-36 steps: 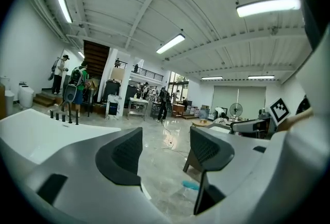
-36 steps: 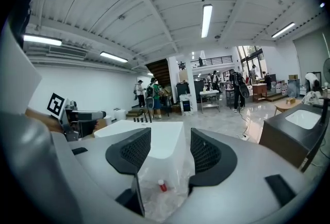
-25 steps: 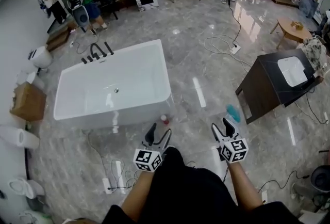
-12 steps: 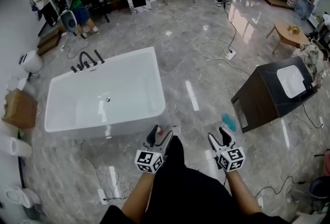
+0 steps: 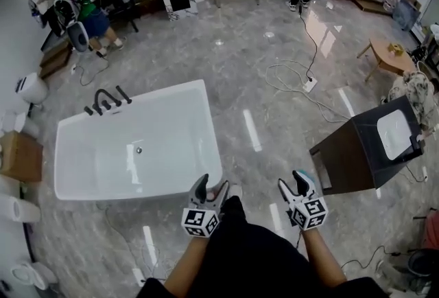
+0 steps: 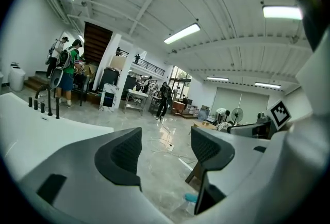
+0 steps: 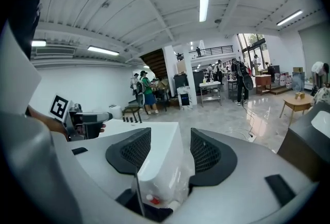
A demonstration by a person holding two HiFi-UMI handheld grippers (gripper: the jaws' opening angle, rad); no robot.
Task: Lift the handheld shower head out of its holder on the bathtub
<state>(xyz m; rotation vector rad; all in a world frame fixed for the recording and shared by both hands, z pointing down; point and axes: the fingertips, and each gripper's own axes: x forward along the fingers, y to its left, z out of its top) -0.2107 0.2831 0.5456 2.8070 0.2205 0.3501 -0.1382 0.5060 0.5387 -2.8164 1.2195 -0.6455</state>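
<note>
— Where's the shower head [image 5: 122,94]?
— Ten o'clock, among the dark fittings [image 5: 103,101] on the bathtub [image 5: 175,90] rim, well apart from us.
— Our tools?
— Our left gripper [image 5: 211,187] and right gripper [image 5: 293,185] both gape, empty. We're approaching; next we walk round within reach.

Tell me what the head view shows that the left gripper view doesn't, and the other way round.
Only the head view: the inside of the bathtub with its drain, and the white basin set in the dark cabinet. Only the left gripper view: the ceiling strip lights, and the left gripper with its jaws apart and nothing between them. Both: the black faucet set on the tub's rim and the person in green.
</note>
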